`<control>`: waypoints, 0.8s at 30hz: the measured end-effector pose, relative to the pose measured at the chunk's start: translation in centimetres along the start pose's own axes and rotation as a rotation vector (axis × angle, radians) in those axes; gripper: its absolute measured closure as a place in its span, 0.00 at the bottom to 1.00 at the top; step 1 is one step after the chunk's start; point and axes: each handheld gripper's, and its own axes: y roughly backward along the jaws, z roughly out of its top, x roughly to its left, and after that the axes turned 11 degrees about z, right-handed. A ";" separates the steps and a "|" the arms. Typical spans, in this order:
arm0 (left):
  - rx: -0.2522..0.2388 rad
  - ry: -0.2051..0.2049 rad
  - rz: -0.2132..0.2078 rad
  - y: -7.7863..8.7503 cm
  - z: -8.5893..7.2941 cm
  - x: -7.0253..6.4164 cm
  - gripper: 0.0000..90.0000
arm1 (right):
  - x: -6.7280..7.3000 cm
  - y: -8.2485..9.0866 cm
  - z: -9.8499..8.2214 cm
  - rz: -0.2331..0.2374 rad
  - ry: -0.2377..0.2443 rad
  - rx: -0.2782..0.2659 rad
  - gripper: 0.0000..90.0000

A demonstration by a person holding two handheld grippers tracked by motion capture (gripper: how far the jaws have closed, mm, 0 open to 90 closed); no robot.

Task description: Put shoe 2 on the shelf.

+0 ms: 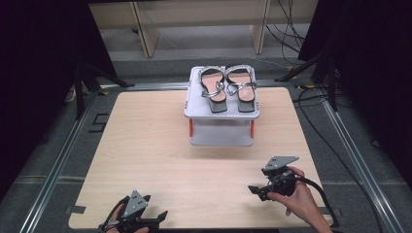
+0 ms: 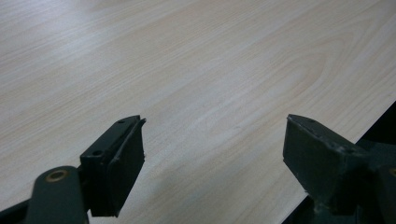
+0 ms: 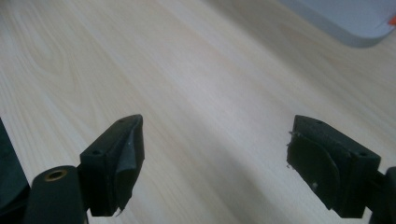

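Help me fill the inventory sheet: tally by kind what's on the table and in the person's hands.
Sandals: 2 (left sandal, right sandal)
Grey two-tier rack: 1
Grippers: 2 (left gripper, right gripper)
Total: 5

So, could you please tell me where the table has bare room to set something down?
The wooden table is bare left of the shoe rack and between it and both grippers. The rack's top is crowded by two sandals.

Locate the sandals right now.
High view: the sandals sit side by side on the top shelf of the small grey rack at the table's far edge, centre.
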 end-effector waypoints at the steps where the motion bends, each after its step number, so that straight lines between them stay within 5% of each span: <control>1: -0.003 -0.007 -0.001 0.0 0.0 0.0 0.23 | 0.1 0.0 -0.2 -0.008 0.003 0.010 0.20; 3: -0.001 -0.005 -0.001 0.0 0.0 0.0 0.23 | 0.3 0.1 -0.4 -0.025 0.020 0.025 0.20; 4: 0.005 0.029 -0.005 0.0 0.0 -0.2 0.23 | 0.4 0.1 -0.5 -0.034 0.034 0.026 0.20; 7: 0.011 0.022 0.000 0.0 -0.1 -0.2 0.23 | 0.6 0.2 -1.1 -0.005 0.033 0.003 0.23; 10: 0.005 0.038 -0.011 0.0 -0.1 -0.3 0.23 | 0.8 0.3 -1.8 -0.017 -0.003 0.027 0.20; 12: 0.000 -0.003 -0.002 0.0 0.0 0.0 0.23 | 0.7 0.5 -2.7 0.007 0.000 0.000 0.21; 16: 0.014 0.030 0.001 0.0 -0.1 -0.3 0.23 | 0.8 0.6 -3.7 0.040 -0.041 -0.018 0.21; 21: 0.010 0.044 -0.010 0.1 -0.1 -0.4 0.22 | 1.3 0.5 -5.1 0.057 -0.033 -0.003 0.20; 24: 0.010 0.011 -0.002 0.0 -0.1 -0.1 0.22 | 1.6 0.6 -5.6 0.061 -0.028 0.001 0.20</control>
